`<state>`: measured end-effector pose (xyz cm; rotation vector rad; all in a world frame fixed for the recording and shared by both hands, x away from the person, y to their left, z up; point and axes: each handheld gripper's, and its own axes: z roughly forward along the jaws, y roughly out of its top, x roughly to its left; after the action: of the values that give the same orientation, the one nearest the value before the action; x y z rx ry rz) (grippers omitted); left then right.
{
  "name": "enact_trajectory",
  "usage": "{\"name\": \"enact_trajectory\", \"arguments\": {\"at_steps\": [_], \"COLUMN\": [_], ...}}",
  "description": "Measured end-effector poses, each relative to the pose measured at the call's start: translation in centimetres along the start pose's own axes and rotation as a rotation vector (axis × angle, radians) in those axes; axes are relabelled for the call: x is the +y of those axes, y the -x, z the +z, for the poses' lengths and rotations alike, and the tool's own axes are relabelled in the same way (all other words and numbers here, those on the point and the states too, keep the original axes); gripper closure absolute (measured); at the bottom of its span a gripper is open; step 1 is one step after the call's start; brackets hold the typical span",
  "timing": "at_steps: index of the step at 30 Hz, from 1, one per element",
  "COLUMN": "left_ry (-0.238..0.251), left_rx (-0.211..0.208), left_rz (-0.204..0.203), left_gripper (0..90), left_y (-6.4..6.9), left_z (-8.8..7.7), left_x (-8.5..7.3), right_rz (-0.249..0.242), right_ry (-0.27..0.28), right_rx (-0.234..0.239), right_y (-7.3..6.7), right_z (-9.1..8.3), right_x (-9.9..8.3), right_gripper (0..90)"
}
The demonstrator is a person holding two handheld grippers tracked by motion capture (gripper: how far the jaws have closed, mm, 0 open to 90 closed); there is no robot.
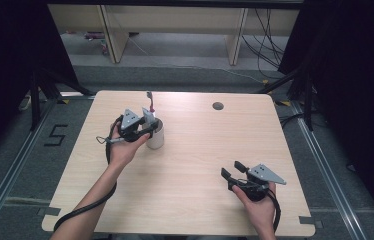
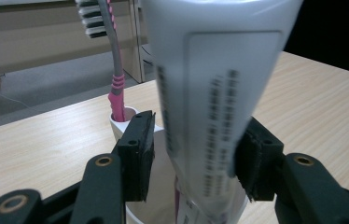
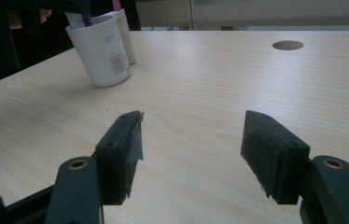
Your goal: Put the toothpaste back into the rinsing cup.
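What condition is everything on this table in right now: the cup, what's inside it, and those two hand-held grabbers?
Cup: upright on the table, near the left hand.
Toothbrush: standing in the cup, bristles up.
Toothpaste tube: lower end in the cup, leaning, between the left fingers; one pad stands clear of it.
Left gripper: open around the tube.
Right gripper: open, nothing between its fingers, over bare table.
Table: round hole near the far edge.

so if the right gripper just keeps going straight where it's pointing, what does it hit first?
Probably nothing nearby. The right gripper, jaws open, points across bare table. The white cup sits well left of that line, the round hole off to the right. Depth beyond is hard to judge.
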<state>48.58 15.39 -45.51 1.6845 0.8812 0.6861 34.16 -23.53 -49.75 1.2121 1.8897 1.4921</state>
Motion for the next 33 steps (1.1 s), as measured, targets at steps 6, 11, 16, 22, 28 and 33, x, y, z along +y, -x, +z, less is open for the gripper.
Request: {"name": "enact_trajectory", "arguments": {"at_steps": [6, 11, 16, 22, 28, 33], "left_ry": [0.003, 0.004, 0.012, 0.012, 0.014, 0.01], "left_rx": [-0.001, 0.004, 0.011, 0.006, 0.01, 0.014], "left_rz": [-0.002, -0.006, 0.001, 0.005, 0.003, 0.01], "left_gripper": [52.8, 50.2, 43.4, 40.1, 37.4, 36.3], "left_y": [0.1, 0.0, -0.1, 0.1, 0.2, 0.2], "left_z": [0.0, -0.1, -0.2, -0.4, -0.7, -1.1], "left_x": [0.0, -0.1, 0.0, 0.1, 0.1, 0.1], "right_rz": [0.005, -0.011, -0.016, -0.013, -0.01, 0.008], "right_ry": [-0.01, -0.003, 0.001, 0.0, 0.009, -0.012], "right_rx": [0.005, 0.0, -0.003, -0.003, -0.001, 0.015], "right_y": [0.0, 0.1, 0.1, 0.0, 0.0, -0.1], "right_z": [-0.1, 0.0, 0.1, 0.1, 0.2, 0.2], "right_x": [0.0, -0.1, -0.1, -0.1, -0.1, -0.1], "right_gripper": [38.5, 38.5, 38.5, 38.5, 38.5, 38.4]}}
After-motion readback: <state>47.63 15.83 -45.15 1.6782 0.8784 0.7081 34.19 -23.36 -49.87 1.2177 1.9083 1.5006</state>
